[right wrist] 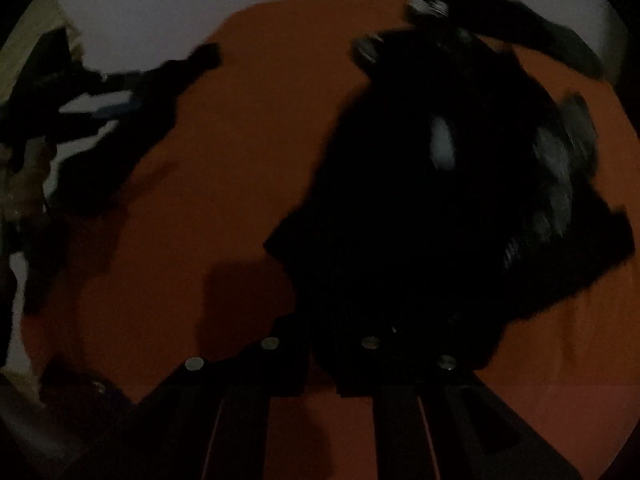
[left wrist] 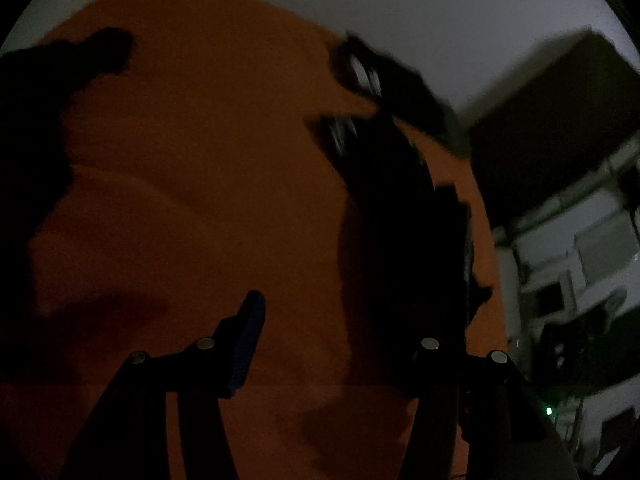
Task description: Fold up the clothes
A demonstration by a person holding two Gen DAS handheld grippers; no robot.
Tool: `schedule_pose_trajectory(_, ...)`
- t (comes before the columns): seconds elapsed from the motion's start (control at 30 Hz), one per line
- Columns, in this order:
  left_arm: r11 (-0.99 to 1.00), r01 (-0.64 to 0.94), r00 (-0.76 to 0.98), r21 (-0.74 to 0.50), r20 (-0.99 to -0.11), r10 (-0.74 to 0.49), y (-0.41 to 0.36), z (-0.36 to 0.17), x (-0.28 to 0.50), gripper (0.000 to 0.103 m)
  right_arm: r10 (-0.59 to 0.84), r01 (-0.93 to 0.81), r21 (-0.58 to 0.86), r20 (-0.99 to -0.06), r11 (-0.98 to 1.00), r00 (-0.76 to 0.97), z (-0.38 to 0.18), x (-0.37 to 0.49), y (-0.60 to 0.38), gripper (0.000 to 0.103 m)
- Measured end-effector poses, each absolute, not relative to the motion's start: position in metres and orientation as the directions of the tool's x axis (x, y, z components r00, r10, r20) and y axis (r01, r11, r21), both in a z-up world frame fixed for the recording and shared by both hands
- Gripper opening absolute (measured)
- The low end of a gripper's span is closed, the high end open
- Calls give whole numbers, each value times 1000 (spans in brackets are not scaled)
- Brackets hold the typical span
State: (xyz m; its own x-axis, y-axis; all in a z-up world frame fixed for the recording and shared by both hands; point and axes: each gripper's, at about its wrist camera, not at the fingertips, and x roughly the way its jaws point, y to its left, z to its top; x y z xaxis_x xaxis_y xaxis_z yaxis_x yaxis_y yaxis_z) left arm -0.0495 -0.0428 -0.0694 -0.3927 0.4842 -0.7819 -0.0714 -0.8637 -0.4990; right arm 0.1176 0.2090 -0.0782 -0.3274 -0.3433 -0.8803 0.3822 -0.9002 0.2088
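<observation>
The scene is very dim. A black garment [right wrist: 420, 208] lies bunched on an orange sheet [right wrist: 248, 160]. Its near edge runs into the tips of my right gripper [right wrist: 322, 344], whose jaws stand almost together on the cloth. In the left wrist view the same black garment [left wrist: 400, 220] shows as a dark band running down to the right finger of my left gripper [left wrist: 332, 320]. That gripper's jaws stand wide apart over the orange sheet [left wrist: 200, 160], and its blue pad [left wrist: 250, 340] is bare. The right gripper [left wrist: 360, 76] also shows there, blurred, above the garment.
More dark clothes [right wrist: 120, 120] lie at the sheet's left edge. A pale surface [left wrist: 400, 8] shows beyond the sheet. A dark box [left wrist: 560, 100] and white shelving [left wrist: 580, 260] stand at the right of the left wrist view. Another blurred tool [right wrist: 432, 4] shows at the top of the right wrist view.
</observation>
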Motion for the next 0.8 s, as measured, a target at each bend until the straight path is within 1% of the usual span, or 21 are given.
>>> schedule_pose_trajectory(0.07,-861,-109,-326,-496,-801,503,-14,-92,-52,57,-326,383,184,-879,-905,-349,-82,135,214,13)
schedule_pose_trajectory(0.13,-860,-125,-259,-494,-821,509,12,-112,-56,57,-335,388,187,-872,-902,-358,-88,140,216,18)
schedule_pose_trajectory(0.2,-853,-142,-215,-501,-826,521,29,-123,-57,57,-336,387,186,-868,-903,-367,-91,149,223,30)
schedule_pose_trajectory(0.37,-855,-222,-209,-469,-834,511,70,-125,-76,57,-352,335,225,-851,-915,-389,-82,147,247,32)
schedule_pose_trajectory(0.47,-855,-295,-233,-427,-835,498,100,-119,-101,60,-340,277,242,-854,-930,-395,-82,137,256,32)
schedule_pose_trajectory(0.5,-863,-322,-249,-390,-844,475,111,-120,-109,62,-338,259,250,-854,-933,-395,-82,133,259,32)
schedule_pose_trajectory(0.63,-899,-404,-331,-169,-889,316,163,-127,-156,63,-320,220,250,-863,-943,-391,-83,137,279,32)
schedule_pose_trajectory(0.8,-895,-443,-370,-54,-898,238,197,-132,-191,64,-289,203,225,-875,-953,-389,-83,149,297,32)
